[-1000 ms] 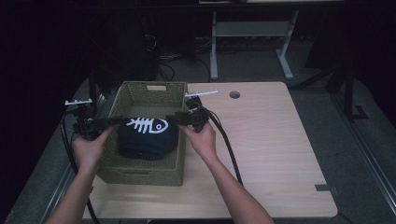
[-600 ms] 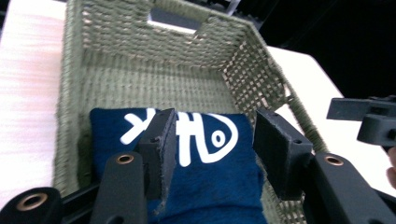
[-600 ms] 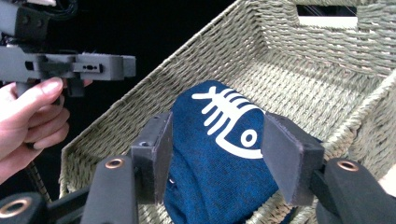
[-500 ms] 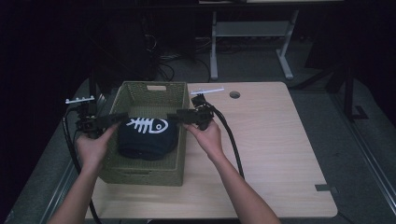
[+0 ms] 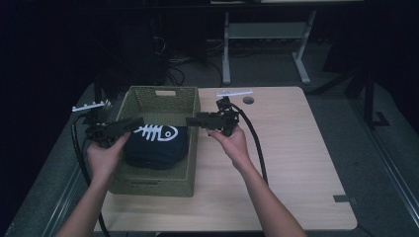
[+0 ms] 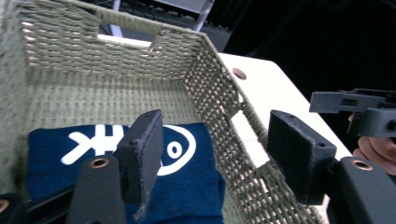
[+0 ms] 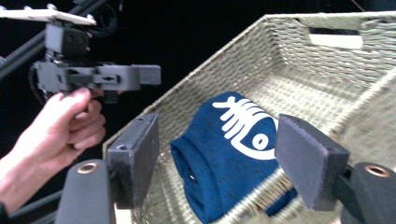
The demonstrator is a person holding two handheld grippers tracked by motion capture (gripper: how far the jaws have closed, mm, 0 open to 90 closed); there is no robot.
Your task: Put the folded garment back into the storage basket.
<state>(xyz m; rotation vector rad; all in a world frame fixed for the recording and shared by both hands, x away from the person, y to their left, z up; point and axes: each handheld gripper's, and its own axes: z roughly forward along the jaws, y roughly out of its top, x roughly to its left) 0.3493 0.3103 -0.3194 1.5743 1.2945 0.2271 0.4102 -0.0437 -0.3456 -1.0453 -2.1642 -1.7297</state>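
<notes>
I am holding both hand-held grippers over the woven basket (image 5: pixel 157 174), jaws apart and clamped on nothing — the left hand-held gripper (image 5: pixel 134 124) at about nine o'clock of it, the right hand-held gripper (image 5: pixel 193 120) at about three o'clock, and both sets of jaws have just been opening with nothing between them. The folded navy shirt (image 5: pixel 155 146) with the white fish-bone print is lying inside the basket, toward its six o'clock end, free of my pads. What I am worrying about is the wicker wall: in the left gripper view my jaws are straddling the basket's wall (image 6: pixel 224 126), so one pad (image 6: pixel 299 158) could be catching the weave and dragging the basket across the worktop (image 5: pixel 296 163). The shirt is only loosely folded — a trailing cable (image 5: pixel 254 143) or a snagged edge could be pulling it open or lifting it back out.
</notes>
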